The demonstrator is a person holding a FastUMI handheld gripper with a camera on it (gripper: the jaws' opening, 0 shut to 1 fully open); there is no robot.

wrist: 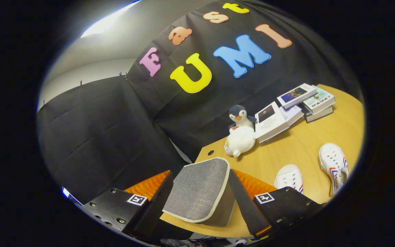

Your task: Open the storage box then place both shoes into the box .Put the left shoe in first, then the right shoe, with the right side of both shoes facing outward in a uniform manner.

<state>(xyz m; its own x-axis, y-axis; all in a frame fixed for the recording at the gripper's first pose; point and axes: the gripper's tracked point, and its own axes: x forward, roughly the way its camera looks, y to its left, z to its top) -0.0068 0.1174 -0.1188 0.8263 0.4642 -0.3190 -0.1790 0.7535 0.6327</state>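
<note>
Grey woven box lid [201, 187] (pale piping) seemingly between claw [201, 202] fingers.

The storage box [201, 190] is grey woven fabric with pale cream piping along its lid edge, standing closed at the wooden table's near corner. Two white canvas shoes lie well apart from it on the tabletop: one [289, 177] shows its toe, the other [334, 166] lies farther out with red and blue side stripes.
</note>
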